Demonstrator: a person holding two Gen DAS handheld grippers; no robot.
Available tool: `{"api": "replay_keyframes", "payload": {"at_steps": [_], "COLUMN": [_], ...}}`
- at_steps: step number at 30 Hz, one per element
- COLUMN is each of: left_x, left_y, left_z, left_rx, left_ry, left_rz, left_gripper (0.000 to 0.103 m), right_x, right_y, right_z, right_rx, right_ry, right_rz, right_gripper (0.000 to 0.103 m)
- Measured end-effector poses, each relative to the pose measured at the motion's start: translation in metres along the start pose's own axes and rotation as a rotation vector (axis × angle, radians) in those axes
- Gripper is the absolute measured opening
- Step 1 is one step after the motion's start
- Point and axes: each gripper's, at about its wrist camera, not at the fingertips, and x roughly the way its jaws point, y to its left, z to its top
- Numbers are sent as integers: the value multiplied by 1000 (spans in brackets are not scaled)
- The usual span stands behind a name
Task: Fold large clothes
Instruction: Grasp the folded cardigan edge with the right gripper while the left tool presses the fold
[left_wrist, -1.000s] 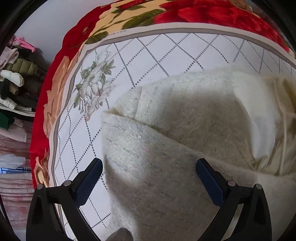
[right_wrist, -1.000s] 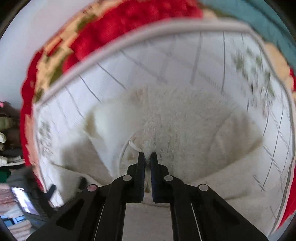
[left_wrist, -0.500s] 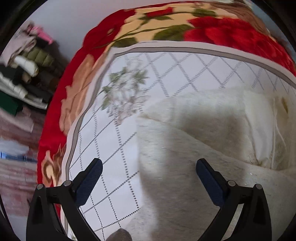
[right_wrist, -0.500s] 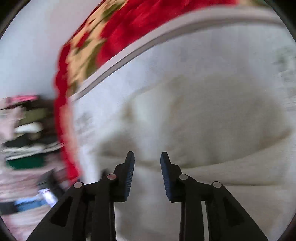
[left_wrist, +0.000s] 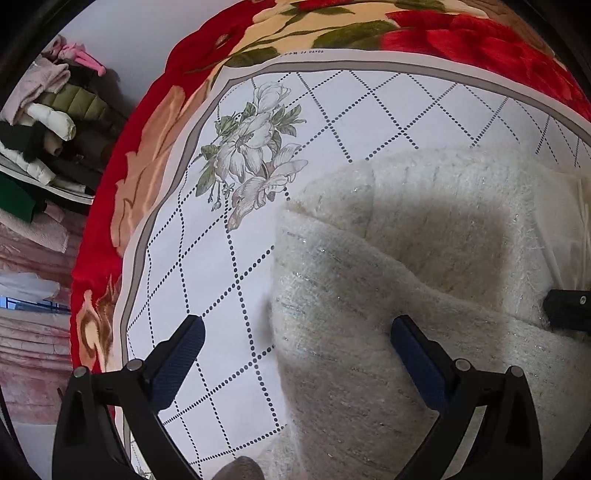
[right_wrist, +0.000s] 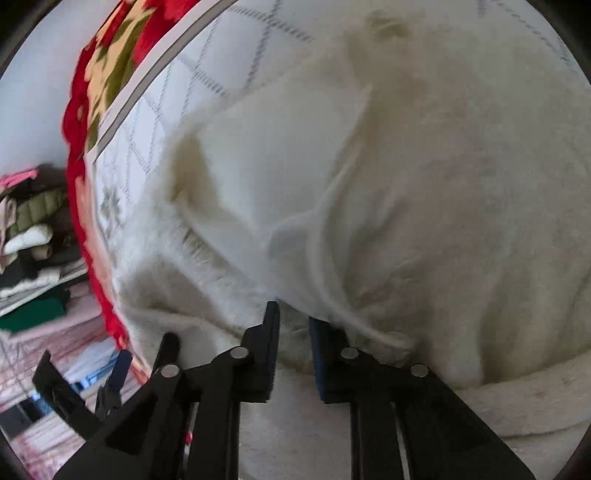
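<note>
A fuzzy cream-white garment (left_wrist: 424, 258) lies partly folded on a white checked cloth with a flower print (left_wrist: 255, 155). My left gripper (left_wrist: 295, 339) is open and empty, its jaws straddling the garment's left folded edge. In the right wrist view the garment (right_wrist: 424, 184) fills the frame, showing its smooth white lining (right_wrist: 273, 173). My right gripper (right_wrist: 293, 325) is open a little, low over a fold, holding nothing. Part of it shows at the right edge of the left wrist view (left_wrist: 569, 308).
A red floral blanket (left_wrist: 461, 40) lies under the cloth and rims it. A pile of clothes (left_wrist: 44, 122) sits on shelves at the left. The left gripper shows at the lower left of the right wrist view (right_wrist: 110, 376).
My right gripper has let go of the garment, opened slightly and swung left and down close to the fabric. My left gripper shifted left, so the garment's edge now lies between its jaws.
</note>
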Motion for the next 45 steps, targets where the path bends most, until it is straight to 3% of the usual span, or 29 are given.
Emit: {"api": "replay_keyframes", "payload": {"at_steps": [2,4,10,16,17,18,19,21,29,36,39,41,43,45], "left_x": [2,4,3,4,5,5,5,3,-7,-21,-28,-34,-35,-36], "left_y": [-1,-1,0,0,0,0,0,2,10,18,23,24,22,20], "left_z": [1,1,2,2,2,2,2,2,-2,-2,1,2,1,1], "left_rx": [2,6,20,16,13,12,12,13,25,10,-8,-18,-13,-6], "left_ry": [5,8,3,5,6,8,9,7,-23,-43,-50,-60,-60,-53], "left_rz": [-5,-8,-16,-19,-19,-18,-18,-26,-68,-96,-108,-107,-97,-92], "left_gripper": [103,103,103,103,103,103,103,103,103,103,103,103,103,103], "right_x": [17,20,30,57,59,61,61,68,17,-11,-19,-12,12,9], "right_y": [11,17,48,68,65,68,71,86,106,132,129,122,107,93], "right_z": [2,2,6,4,8,6,3,3,-26,-27,-18,-4,15,23], "right_rx": [-54,-113,-180,-225,-227,-246,-257,-260,-264,-333,-353,-356,-321,-263], "right_ry": [50,69,24,51,50,49,50,6,-217,-334,-378,-341,-199,-145], "right_rz": [28,-24,-153,-170,-169,-168,-167,-179,-148,-217,-277,-305,-326,-288], "right_gripper": [30,30,31,46,42,28,7,7,6,5,0,0,1,4]}}
